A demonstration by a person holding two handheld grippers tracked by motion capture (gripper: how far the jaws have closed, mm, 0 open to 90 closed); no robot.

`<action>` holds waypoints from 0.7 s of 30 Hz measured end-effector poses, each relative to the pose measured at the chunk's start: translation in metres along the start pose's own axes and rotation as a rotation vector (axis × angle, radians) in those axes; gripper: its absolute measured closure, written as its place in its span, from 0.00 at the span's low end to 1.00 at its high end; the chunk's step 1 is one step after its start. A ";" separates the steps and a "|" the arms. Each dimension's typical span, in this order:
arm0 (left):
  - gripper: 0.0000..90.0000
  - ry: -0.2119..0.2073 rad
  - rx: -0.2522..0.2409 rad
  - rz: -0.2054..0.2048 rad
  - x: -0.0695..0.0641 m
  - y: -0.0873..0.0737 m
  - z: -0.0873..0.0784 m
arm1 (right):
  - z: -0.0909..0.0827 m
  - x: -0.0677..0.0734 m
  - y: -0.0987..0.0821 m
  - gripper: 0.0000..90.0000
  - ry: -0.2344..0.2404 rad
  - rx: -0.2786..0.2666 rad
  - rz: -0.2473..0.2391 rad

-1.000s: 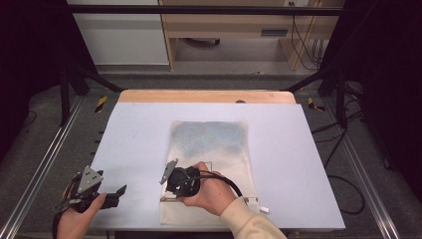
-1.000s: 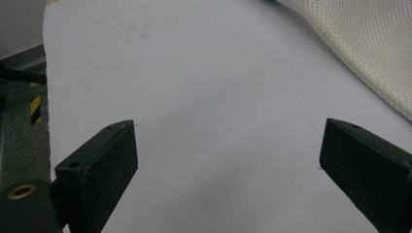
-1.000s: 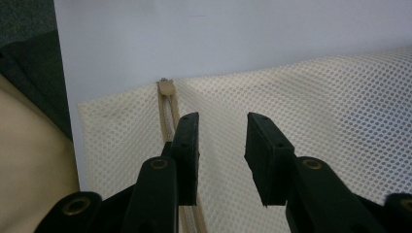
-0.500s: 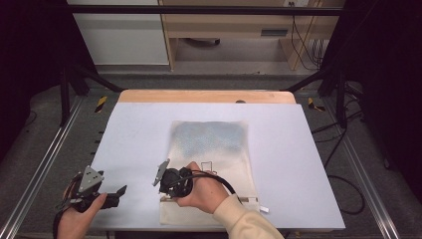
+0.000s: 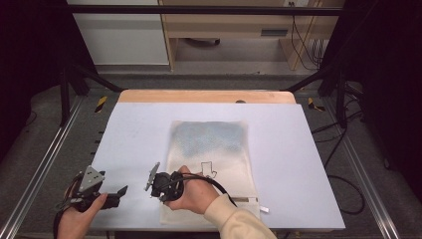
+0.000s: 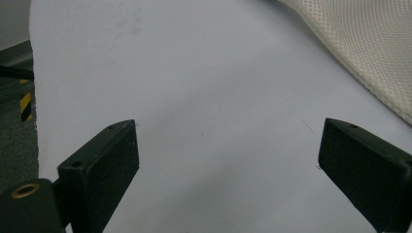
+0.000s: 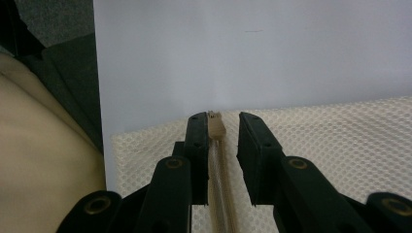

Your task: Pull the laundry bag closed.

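Our right claw (image 7: 217, 133) has just been closing on the zipper (image 7: 215, 127) at the near left corner of the mesh bag (image 5: 211, 154). Its jaws stand narrow, with a small gap on one side, so we cannot tell if it grips. We should centre the pull between the pads and draw along the seam. The left claw (image 6: 228, 155) hangs wide open and empty beside the bag. The table (image 5: 298, 149) is pale and flat, and dark floor lies around it.
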State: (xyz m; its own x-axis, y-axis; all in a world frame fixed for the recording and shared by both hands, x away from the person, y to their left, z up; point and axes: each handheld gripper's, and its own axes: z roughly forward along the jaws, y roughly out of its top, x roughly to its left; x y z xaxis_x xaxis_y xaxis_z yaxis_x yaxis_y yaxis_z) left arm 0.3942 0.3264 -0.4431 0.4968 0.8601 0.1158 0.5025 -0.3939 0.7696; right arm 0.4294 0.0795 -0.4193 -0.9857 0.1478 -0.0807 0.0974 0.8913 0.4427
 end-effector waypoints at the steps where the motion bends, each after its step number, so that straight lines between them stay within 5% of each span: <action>1: 0.08 -0.001 -0.001 -0.001 0.000 0.000 0.000 | 0.003 0.000 0.001 0.83 0.010 0.004 0.008; 21: 0.09 -0.012 -0.024 -0.003 -0.002 0.002 -0.002 | 0.020 -0.007 0.001 0.88 0.080 0.032 0.058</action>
State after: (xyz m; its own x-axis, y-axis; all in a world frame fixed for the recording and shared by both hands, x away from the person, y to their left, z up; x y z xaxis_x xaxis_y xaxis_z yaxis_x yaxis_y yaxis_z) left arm 0.3932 0.3244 -0.4403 0.5036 0.8574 0.1058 0.4872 -0.3830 0.7848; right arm 0.4395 0.0885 -0.4364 -0.9861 0.1656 0.0164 0.1573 0.8959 0.4155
